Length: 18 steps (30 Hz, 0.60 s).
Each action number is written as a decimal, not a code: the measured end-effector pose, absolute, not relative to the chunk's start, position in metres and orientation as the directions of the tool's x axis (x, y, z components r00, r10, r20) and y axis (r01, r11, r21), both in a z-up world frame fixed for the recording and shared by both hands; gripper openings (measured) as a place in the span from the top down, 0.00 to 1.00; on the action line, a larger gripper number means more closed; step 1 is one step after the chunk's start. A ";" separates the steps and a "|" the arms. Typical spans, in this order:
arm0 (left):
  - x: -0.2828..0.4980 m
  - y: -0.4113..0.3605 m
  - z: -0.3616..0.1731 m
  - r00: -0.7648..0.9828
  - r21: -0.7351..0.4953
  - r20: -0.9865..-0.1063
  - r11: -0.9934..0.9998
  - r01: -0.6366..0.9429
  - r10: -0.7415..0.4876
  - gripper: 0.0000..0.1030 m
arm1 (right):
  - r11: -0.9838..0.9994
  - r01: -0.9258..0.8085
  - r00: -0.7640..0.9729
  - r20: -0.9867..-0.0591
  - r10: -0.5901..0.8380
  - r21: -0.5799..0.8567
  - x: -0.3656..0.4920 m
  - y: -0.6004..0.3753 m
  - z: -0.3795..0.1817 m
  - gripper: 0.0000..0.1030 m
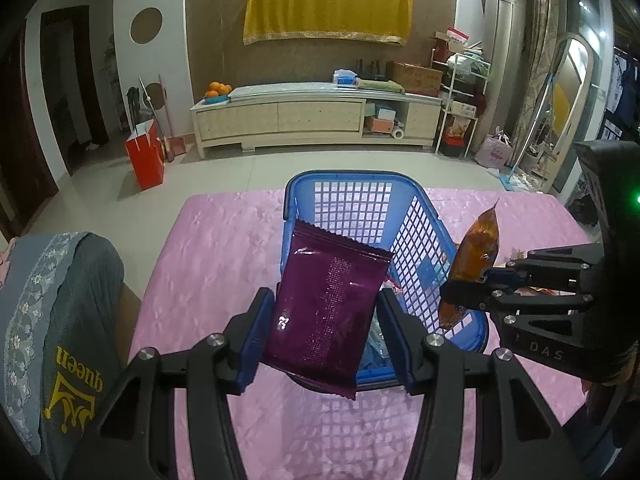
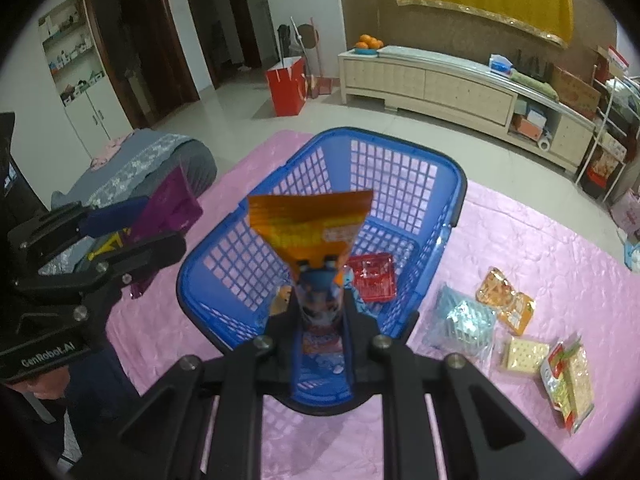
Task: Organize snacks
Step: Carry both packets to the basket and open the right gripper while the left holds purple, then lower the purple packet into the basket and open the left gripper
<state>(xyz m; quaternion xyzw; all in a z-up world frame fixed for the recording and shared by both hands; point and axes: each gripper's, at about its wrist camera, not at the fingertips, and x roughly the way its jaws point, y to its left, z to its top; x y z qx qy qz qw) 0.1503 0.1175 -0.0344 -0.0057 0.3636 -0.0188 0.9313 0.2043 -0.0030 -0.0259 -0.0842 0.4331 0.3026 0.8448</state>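
Observation:
A blue plastic basket (image 1: 420,236) (image 2: 400,176) stands on the pink tablecloth. My left gripper (image 1: 324,336) is shut on a purple snack packet (image 1: 328,300), held upright over the basket's near rim; the same packet (image 2: 168,204) shows at the left of the right wrist view. My right gripper (image 2: 318,300) is shut on an orange snack packet (image 2: 312,228), held above the basket's near side; the left wrist view shows that packet (image 1: 476,252) at the basket's right. A red packet (image 2: 372,276) lies inside the basket.
On the pink cloth right of the basket lie several loose snacks: an orange packet (image 2: 506,300), a silvery blue packet (image 2: 464,320), a cracker pack (image 2: 524,354) and a green-red pack (image 2: 568,388). A grey cushion (image 1: 60,320) sits at the table's left. A TV cabinet (image 1: 316,116) stands beyond.

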 end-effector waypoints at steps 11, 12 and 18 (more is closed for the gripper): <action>0.145 0.108 -0.027 0.739 -0.001 -0.673 0.999 0.045 -0.034 0.51 | 0.828 -0.549 0.481 -0.769 0.422 0.110 0.201 -0.019 -0.023 0.19; 0.145 0.106 -0.026 0.740 0.001 -0.672 0.999 0.048 -0.035 0.51 | 0.830 -0.546 0.481 -0.767 0.424 0.116 0.202 -0.021 -0.022 0.19; 0.150 0.096 -0.023 0.741 0.009 -0.670 0.997 0.077 -0.051 0.51 | 0.852 -0.509 0.517 -0.750 0.412 0.117 0.204 -0.041 -0.013 0.19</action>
